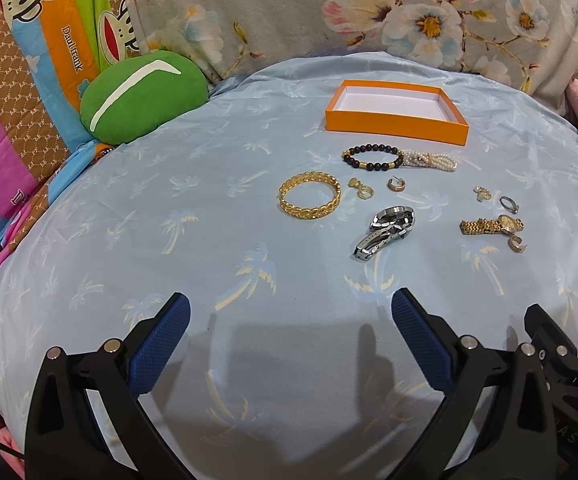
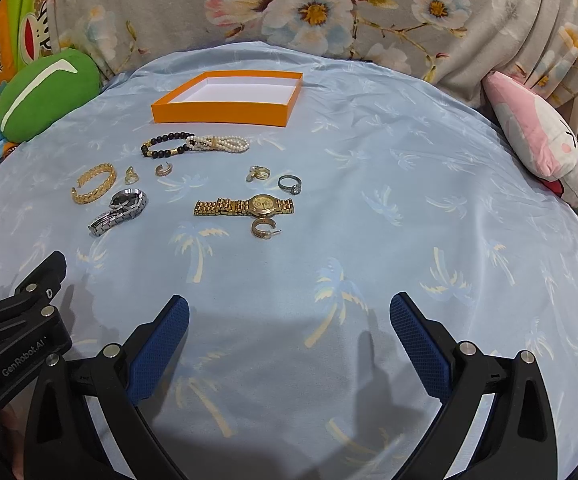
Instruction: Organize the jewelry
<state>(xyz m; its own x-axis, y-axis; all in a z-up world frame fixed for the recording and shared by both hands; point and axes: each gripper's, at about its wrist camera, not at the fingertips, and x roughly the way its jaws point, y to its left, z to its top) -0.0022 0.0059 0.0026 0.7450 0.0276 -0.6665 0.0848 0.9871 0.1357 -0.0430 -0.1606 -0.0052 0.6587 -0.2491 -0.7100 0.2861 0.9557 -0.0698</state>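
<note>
A green cushion [image 1: 143, 96] is sitting upper left, clear of the jewelry. Both the left gripper [image 1: 291, 312] and right gripper [image 2: 289, 312] are gaping wide, holding nothing, with the gold watch [image 2: 245, 205] and orange box [image 2: 229, 98] lying well above them.

Black fingers [image 2: 149, 344], blue textured pads [image 1: 421, 340]

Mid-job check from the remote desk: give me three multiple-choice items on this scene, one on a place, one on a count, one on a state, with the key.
1. Where does the black bead bracelet lie?
A. inside the box
B. on the sheet, just in front of the orange box
C. on the green cushion

2. How many wristwatches are out?
A. one
B. two
C. four

3. What state is the right tool in?
A. open, holding nothing
B. shut on a ring
C. shut on a watch

Key: 1 B, it lies on the sheet before the box wall. 2 B, a silver watch and a gold watch. 3 A, its blue pads stand wide apart over bare sheet.
</note>
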